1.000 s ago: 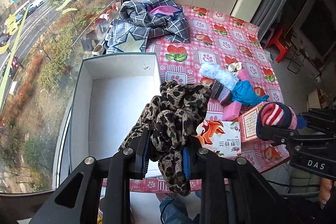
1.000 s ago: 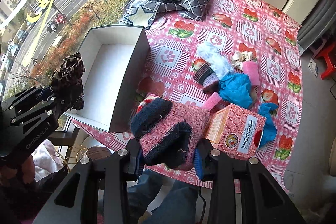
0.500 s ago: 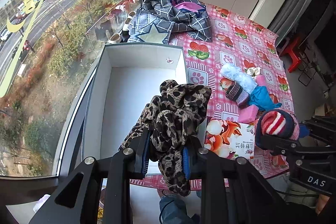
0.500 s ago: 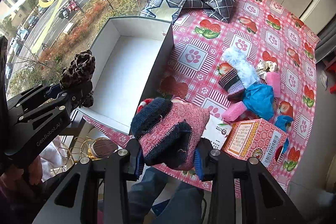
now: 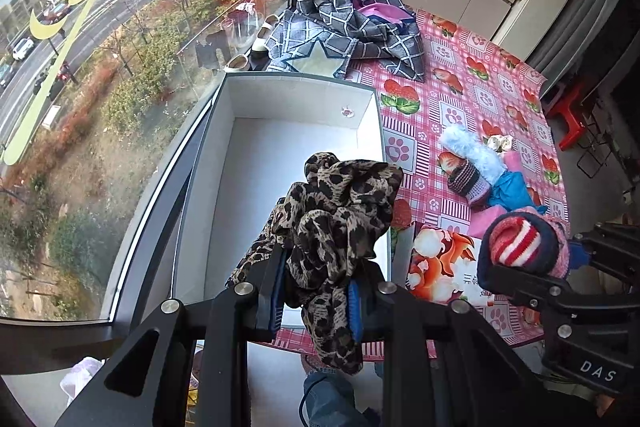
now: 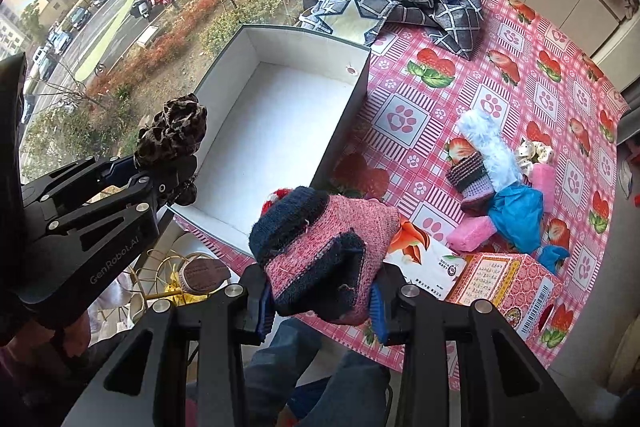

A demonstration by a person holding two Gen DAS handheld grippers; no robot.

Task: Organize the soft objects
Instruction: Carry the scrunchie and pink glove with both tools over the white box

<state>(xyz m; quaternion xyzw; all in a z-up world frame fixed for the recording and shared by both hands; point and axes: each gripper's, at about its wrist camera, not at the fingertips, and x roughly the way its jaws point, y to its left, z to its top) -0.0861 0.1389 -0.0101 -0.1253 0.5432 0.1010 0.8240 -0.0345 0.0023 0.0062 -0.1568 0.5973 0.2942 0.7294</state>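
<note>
Carrying two soft items at once: our left gripper (image 5: 318,297) is clamped on a leopard-print scarf (image 5: 340,219), our right gripper (image 6: 320,301) clenched on a pink-and-navy knitted hat (image 6: 320,247). We judge both are bound for the empty white box (image 6: 256,39), which sits ahead and below the left gripper, ahead-left of the right. Remaining socks (image 6: 476,179) lie ahead-right on the tablecloth (image 6: 404,115)

Pink paw-print tablecloth (image 6: 516,75), patterned pink carton (image 6: 508,287), red stool (image 5: 570,115), window (image 5: 100,67)
</note>
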